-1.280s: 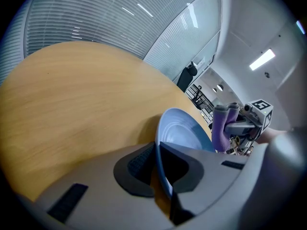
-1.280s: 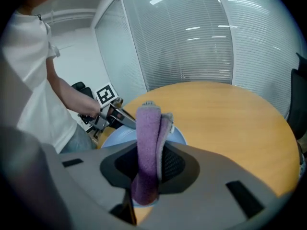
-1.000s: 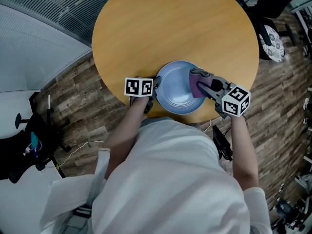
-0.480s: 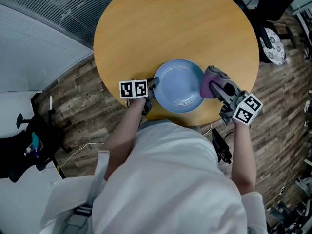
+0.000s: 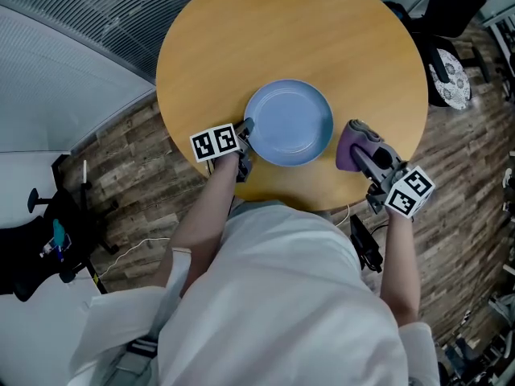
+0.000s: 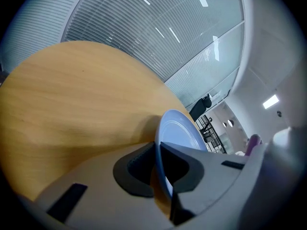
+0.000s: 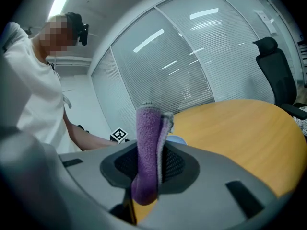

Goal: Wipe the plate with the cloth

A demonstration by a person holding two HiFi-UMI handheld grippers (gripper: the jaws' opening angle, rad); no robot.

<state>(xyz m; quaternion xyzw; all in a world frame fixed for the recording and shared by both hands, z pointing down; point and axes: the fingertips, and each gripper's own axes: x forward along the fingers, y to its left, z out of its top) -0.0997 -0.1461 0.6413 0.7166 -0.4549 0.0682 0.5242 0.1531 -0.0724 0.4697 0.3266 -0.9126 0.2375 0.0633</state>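
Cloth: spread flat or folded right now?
Folded: the purple cloth stands doubled over, clamped in the right hand-held gripper, beside the plate, not on it.

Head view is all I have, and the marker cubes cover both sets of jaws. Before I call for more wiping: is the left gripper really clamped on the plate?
Observer: Yes. In the left gripper view, the left gripper has its jaws closed on the rim of the blue plate, which runs edge-on between the pads.
Operator: And is the cloth properly gripped on the other side?
Observer: The right gripper view shows the purple cloth folded and pinched upright between the jaws of the right gripper, with both ends sticking out past the pads.
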